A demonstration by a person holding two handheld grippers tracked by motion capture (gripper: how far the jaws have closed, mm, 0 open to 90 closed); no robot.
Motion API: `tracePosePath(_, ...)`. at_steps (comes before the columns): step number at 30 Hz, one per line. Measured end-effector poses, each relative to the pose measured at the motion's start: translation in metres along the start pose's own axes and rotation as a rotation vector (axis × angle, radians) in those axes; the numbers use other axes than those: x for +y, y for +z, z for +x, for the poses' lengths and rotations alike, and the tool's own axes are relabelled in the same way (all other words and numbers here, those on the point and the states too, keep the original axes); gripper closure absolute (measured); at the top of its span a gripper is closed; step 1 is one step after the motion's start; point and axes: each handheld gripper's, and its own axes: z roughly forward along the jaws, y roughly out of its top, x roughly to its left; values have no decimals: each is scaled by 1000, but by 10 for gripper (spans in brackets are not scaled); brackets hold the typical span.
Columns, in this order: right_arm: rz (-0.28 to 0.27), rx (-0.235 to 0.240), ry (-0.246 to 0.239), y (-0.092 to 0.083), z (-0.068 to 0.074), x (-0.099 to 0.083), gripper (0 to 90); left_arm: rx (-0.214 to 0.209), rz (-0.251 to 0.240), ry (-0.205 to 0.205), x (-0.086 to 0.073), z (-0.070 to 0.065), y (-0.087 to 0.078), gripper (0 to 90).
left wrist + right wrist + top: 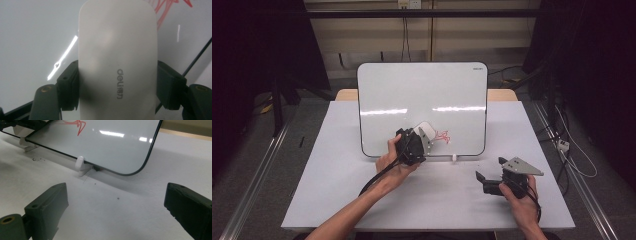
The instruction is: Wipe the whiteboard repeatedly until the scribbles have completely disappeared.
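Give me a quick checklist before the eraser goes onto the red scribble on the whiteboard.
1. Left claw shut on the white eraser: ok.
2. Eraser sits straight between the jaws: ok.
3. Eraser lies flat against the whiteboard: cannot tell.
4. Red scribble close beside the eraser: ok.
5. Whiteboard seated in its white foot clip: ok.
6. Right claw open, holding nothing, apart from the board: ok.

Left gripper (424,134) jaws clamped; right gripper (482,181) jaws apart.
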Motion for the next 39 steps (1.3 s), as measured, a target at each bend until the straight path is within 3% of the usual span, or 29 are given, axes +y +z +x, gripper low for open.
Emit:
tracePosePath(6,1,1,-1,1,0,0,52,-17,9,58,2,-10,1,311)
tracePosePath(9,1,2,-1,1,0,0,52,-35,8,42,3,-7,1,310)
tracePosePath(11,2,2,-1,1,0,0,52,-38,19,53,4,-6,1,311)
tracePosePath(13,0,3,-1,1,0,0,52,-40,11,31,5,-6,1,310)
tracePosePath(20,0,1,4,0,-1,0,52,-46,8,9,11,2,3,310)
tracePosePath(28,-1,3,5,0,-1,0,52,-42,-6,-39,20,21,3,310)
tracePosePath(31,-2,2,5,0,-2,0,52,-43,-4,-33,23,24,4,311)
tracePosePath(35,-2,2,5,0,-2,0,52,-38,-8,-59,29,30,6,310)
tracePosePath(38,-1,3,5,0,-1,0,52,-30,9,-45,34,32,6,310)
tracePosePath(39,-1,3,5,0,-1,0,52,-32,-1,-62,35,31,7,311)
